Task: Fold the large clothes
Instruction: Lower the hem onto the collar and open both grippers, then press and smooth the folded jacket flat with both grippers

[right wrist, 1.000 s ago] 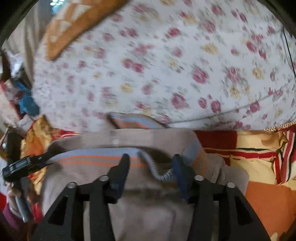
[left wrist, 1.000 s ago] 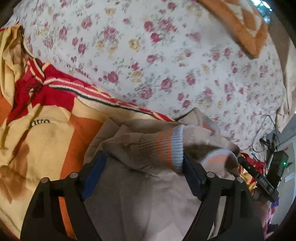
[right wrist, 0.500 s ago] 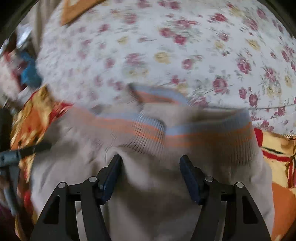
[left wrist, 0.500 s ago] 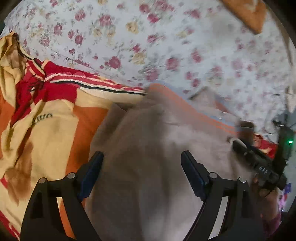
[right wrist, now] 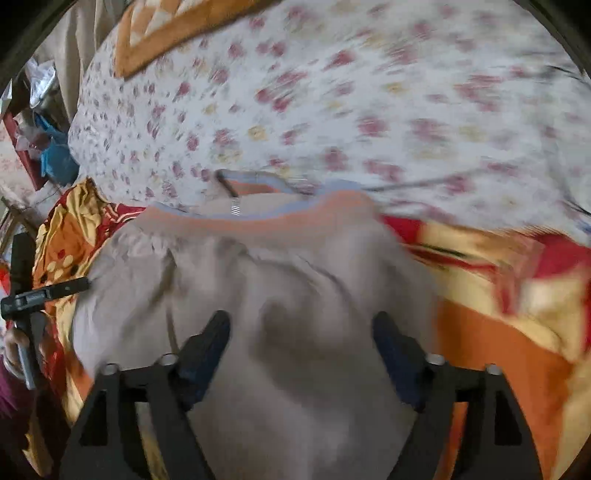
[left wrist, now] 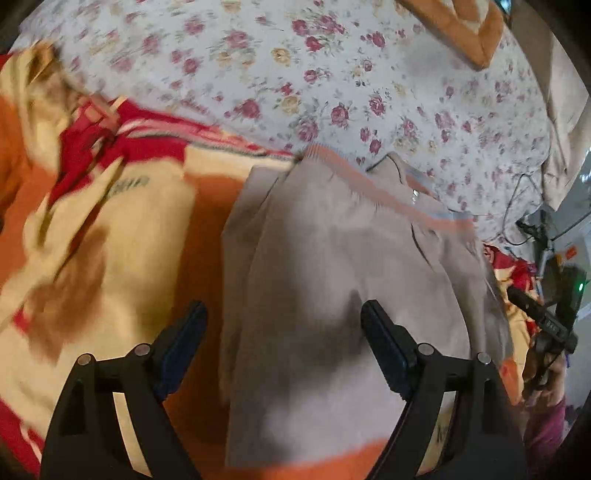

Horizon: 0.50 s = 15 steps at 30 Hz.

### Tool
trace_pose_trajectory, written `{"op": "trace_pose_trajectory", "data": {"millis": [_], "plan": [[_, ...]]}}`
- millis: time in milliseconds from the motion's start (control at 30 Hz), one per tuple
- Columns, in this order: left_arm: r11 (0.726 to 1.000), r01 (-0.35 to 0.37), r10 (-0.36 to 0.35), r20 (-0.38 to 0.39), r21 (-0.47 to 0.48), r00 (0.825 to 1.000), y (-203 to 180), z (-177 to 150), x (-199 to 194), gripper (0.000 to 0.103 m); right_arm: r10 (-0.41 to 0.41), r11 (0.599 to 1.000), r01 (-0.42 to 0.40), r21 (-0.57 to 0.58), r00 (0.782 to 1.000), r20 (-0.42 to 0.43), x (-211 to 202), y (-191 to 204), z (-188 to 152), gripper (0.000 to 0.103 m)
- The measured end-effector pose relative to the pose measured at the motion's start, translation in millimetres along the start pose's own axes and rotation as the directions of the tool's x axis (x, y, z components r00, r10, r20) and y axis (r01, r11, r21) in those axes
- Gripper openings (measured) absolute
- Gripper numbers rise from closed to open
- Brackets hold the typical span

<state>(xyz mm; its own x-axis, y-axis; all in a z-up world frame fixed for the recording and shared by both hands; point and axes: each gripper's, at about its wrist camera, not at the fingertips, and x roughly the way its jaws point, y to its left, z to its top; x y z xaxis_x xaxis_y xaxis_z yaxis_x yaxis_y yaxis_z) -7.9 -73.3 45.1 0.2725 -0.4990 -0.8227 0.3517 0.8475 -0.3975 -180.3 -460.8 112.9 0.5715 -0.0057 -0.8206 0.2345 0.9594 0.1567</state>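
Note:
A beige sweater (left wrist: 332,266) with an orange and blue ribbed band (left wrist: 369,188) lies folded on an orange, yellow and red blanket (left wrist: 110,229). It also shows in the right wrist view (right wrist: 288,295), its band (right wrist: 266,221) at the far edge. My left gripper (left wrist: 284,332) is open and empty above the sweater's near left part. My right gripper (right wrist: 301,339) is open and empty above the sweater's middle. The other hand-held gripper shows at each view's edge: the right one (left wrist: 543,317) and the left one (right wrist: 40,291).
A white floral sheet (left wrist: 332,81) covers the bed beyond the sweater. An orange-bordered cushion (left wrist: 465,29) lies at the far end. Cables (left wrist: 524,221) and clutter sit at the right bedside. The blanket (right wrist: 517,314) spreads to the right of the sweater.
Both grippers let go of the ribbed hem and opened wide. The sweater's lower half now lies folded over, flat on the blanket. Both grippers have pulled back toward me.

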Motion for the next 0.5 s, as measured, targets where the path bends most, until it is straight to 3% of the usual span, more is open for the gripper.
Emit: {"op": "trace_pose_trajectory", "data": {"millis": [100, 200, 300, 333, 367, 400, 433, 467, 500], "plan": [[0.996, 0.025, -0.026, -0.012, -0.084, 1.0, 20, -24, -7, 0.086, -0.036, 0.999, 0.037, 0.04, 0.999, -0.022, -21, -33, -30, 0.084], [0.99, 0.043, -0.05, -0.045, -0.138, 0.998, 26, -38, -1, 0.086, -0.051, 0.995, 0.057, 0.085, 0.996, -0.07, -14, -47, -48, 0.084], [0.995, 0.033, -0.033, 0.002, -0.095, 0.999, 17, -49, -4, 0.087, 0.027, 0.987, -0.016, 0.163, 0.997, -0.066, -1, -52, -61, 0.081], [0.998, 0.031, -0.031, -0.006, -0.054, 0.999, 10, -50, -3, 0.087, 0.081, 0.981, -0.066, 0.185, 0.994, -0.072, 6, -49, -65, 0.057], [0.999, 0.03, -0.03, -0.015, -0.015, 0.999, 3, -51, -2, 0.087, 0.1, 0.979, -0.084, 0.184, 0.991, -0.085, 10, -45, -67, 0.025], [1.0, 0.026, -0.026, -0.023, 0.007, 0.999, 1, -51, -1, 0.086, 0.09, 0.982, -0.075, 0.171, 0.993, -0.082, 12, -40, -68, 0.021], [0.999, 0.005, -0.003, -0.039, 0.045, 0.999, -5, -51, 0, 0.063, 0.063, 0.987, -0.053, 0.151, 0.996, -0.062, 9, -34, -67, 0.018], [0.998, -0.005, 0.008, -0.05, 0.066, 0.999, -8, -52, 1, 0.02, 0.038, 0.992, -0.032, 0.124, 0.998, -0.048, 4, -29, -65, 0.015], [0.995, -0.022, 0.03, -0.074, 0.102, 0.997, -11, -49, 1, 0.013, 0.018, 0.994, -0.014, 0.105, 0.999, -0.035, -3, -25, -63, 0.014]]}}
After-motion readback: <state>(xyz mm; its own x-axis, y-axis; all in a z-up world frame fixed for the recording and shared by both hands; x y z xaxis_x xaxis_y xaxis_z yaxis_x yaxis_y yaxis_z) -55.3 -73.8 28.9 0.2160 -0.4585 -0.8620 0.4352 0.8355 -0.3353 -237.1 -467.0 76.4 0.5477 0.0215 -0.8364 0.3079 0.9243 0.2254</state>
